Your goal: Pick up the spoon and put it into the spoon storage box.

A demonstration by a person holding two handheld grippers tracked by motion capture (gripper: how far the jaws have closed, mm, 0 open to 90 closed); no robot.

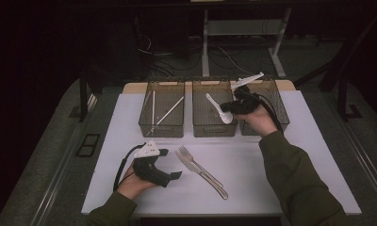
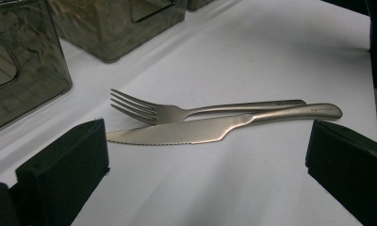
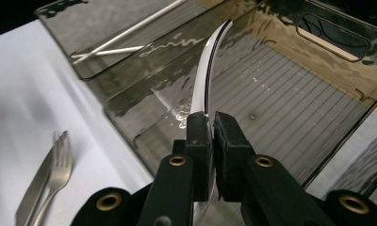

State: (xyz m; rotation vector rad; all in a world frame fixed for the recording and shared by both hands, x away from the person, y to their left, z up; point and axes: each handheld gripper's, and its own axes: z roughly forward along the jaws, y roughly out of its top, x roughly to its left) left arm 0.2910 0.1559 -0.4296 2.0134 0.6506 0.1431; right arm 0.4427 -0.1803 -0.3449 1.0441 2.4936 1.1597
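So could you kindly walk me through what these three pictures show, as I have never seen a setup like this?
A person sits at a white table with hand-held tongs in each hand. The wide picture comes from a camera above the table; the other two come from small cameras riding on each pair of tongs. The right tongs are shut on a white plastic spoon, held above the middle bin of three see-through bins. The left bin holds thin white sticks; I cannot tell what they are. The left tongs rest open and empty near a metal fork and knife, which lie side by side on the table.
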